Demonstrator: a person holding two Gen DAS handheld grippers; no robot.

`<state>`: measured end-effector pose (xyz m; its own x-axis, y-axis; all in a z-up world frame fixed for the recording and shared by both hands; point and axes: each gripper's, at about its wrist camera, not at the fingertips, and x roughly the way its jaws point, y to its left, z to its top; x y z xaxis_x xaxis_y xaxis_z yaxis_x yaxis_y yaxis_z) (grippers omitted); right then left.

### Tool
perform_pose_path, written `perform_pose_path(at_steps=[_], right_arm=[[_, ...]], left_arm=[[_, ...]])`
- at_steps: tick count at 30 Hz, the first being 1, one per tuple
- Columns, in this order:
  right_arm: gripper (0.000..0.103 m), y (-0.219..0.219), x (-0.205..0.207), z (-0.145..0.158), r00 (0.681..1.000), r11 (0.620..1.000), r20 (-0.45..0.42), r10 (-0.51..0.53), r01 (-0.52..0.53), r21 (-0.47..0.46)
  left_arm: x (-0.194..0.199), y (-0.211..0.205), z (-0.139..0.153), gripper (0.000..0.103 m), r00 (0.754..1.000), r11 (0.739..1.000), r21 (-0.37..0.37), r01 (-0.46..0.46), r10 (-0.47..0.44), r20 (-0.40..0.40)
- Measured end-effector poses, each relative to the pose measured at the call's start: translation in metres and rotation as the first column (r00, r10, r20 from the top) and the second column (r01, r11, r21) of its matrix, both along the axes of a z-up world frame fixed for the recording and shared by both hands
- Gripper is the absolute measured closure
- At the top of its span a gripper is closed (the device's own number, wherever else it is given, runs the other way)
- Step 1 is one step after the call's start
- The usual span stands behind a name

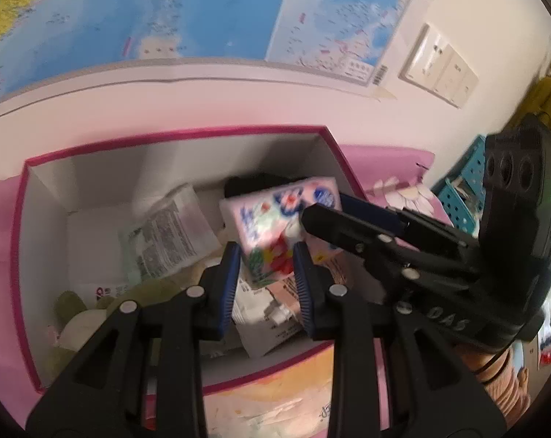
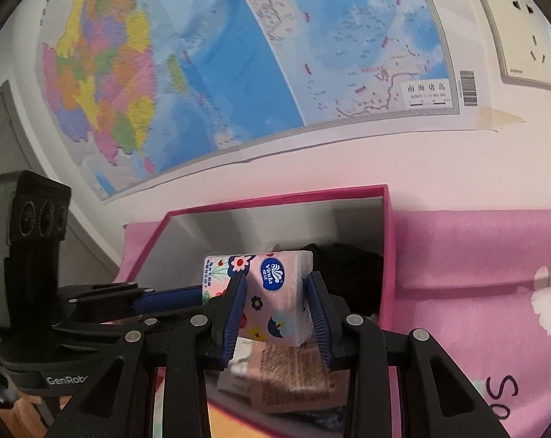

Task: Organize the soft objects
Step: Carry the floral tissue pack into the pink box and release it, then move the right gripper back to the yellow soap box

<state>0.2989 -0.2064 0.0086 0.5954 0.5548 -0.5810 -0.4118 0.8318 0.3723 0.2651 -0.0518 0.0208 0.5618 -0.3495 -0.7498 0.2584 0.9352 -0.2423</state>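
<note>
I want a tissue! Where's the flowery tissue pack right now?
The flowery tissue pack sits mid-frame in both wrist views, pinched by both grippers, left gripper and right gripper, above the open pink box, under the wall map.

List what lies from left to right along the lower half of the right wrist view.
Left hand-held gripper → tissue pack, clamped between the right hand-held gripper pads → dark item in the box → pink box wall → pink floral cloth.
</note>
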Motion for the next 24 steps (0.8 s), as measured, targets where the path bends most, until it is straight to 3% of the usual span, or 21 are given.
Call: perform_pose_path(at_steps=[5, 9, 12, 19, 24], right_arm=[[0.068, 0.001, -0.003, -0.001, 0.999, 0.998, 0.030, -0.043, 0.044, -0.043], [0.068, 0.000, -0.016, 0.003, 0.998, 0.998, 0.055, -0.037, 0.040, -0.057], [0.068, -0.004, -0.034, 0.006, 0.997, 0.998, 0.073, -0.014, 0.019, -0.064], [0.067, -0.004, -0.095, 0.014, 0.990, 0.993, 0.079, 0.112, -0.109, -0.050], [0.066, 0.004, -0.143, 0.003, 0.965, 0.965, 0.010, 0.262, -0.262, 0.023]], left_arm=[[-0.009, -0.002, 0.010, 0.072, 0.999, 1.000, 0.019, -0.009, 0.008, 0.050], [-0.017, 0.002, 0.012, 0.072, 0.998, 1.000, 0.001, 0.004, -0.004, 0.059], [-0.040, 0.008, 0.018, 0.072, 0.993, 0.999, -0.020, 0.045, -0.042, 0.112], [-0.113, 0.031, 0.033, 0.062, 0.961, 0.989, -0.017, 0.149, -0.141, 0.238], [-0.165, 0.056, 0.018, 0.060, 0.957, 0.985, 0.001, 0.174, -0.169, 0.235]])
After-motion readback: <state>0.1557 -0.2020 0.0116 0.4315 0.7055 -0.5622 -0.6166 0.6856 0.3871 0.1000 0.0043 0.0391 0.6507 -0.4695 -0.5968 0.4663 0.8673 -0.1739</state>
